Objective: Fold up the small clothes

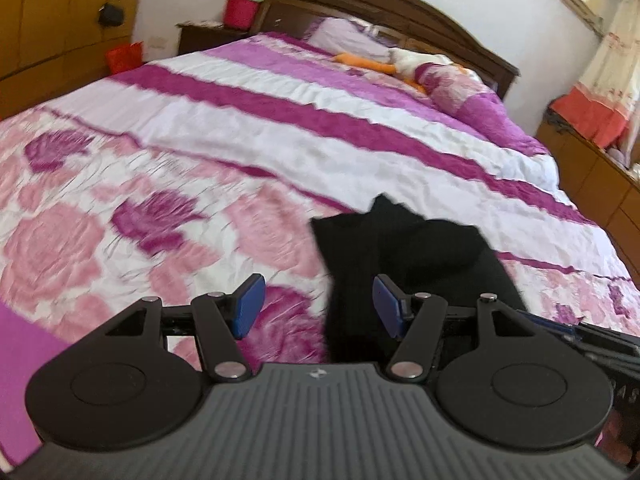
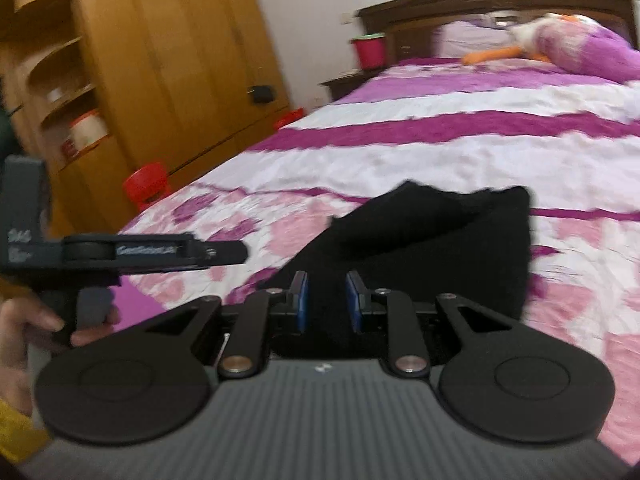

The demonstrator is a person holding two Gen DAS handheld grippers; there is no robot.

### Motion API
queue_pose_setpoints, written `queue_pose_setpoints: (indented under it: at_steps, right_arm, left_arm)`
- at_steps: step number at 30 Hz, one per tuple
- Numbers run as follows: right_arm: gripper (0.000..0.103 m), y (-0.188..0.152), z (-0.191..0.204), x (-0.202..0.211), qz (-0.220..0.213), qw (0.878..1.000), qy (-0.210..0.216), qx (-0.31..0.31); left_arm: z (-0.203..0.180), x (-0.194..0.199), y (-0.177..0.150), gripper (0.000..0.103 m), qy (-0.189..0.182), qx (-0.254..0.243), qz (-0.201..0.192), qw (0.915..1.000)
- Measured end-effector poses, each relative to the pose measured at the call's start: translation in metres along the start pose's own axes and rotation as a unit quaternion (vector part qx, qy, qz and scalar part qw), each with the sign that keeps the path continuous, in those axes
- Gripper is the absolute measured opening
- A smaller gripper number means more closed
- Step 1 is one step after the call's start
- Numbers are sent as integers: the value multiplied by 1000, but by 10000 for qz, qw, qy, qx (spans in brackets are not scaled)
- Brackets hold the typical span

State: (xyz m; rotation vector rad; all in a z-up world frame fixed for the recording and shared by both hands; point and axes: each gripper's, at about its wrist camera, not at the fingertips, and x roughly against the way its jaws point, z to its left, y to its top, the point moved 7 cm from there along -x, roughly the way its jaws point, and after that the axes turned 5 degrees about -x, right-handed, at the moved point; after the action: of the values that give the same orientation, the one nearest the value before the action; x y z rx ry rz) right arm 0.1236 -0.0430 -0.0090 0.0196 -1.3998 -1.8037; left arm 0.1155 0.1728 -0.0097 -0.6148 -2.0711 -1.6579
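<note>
A small black garment (image 1: 404, 256) lies on the pink and purple floral bedspread (image 1: 160, 184), partly bunched up. My left gripper (image 1: 318, 306) is open, low over the bed, with the garment's near edge between and just beyond its blue pads (image 1: 250, 304). In the right wrist view the same black garment (image 2: 440, 240) rises in front of my right gripper (image 2: 326, 302). Its blue pads (image 2: 301, 300) stand partly apart with black cloth between them. The left gripper also shows from the side at the left of this view (image 2: 224, 254), held by a hand.
The bed has a dark wooden headboard (image 1: 360, 0) with pillows and an orange and white soft toy (image 1: 384, 62). A wooden wardrobe (image 2: 160, 60) stands left of the bed. A red bin (image 1: 240, 10) sits on a nightstand. A red stool (image 2: 146, 188) stands beside the bed.
</note>
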Motion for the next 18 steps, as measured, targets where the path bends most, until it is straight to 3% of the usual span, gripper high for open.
queue_pose_setpoints:
  at_steps: [3, 6, 11, 18]
  right_arm:
    - [25, 9, -23, 10, -140, 9989, -307, -338]
    - [25, 13, -48, 13, -154, 9957, -624, -668]
    - [25, 16, -86, 19, 110, 9895, -677, -1271]
    - [25, 9, -111, 18, 82, 9874, -778, -1374]
  left_arm:
    - [-21, -11, 11, 66, -132, -295, -40, 9995]
    - [-45, -33, 14, 66, -104, -830, 168, 9964]
    - [-77, -73, 13, 66, -356, -1523, 370, 9870]
    - [-94, -117, 15, 63, -327, -1618, 139, 9862]
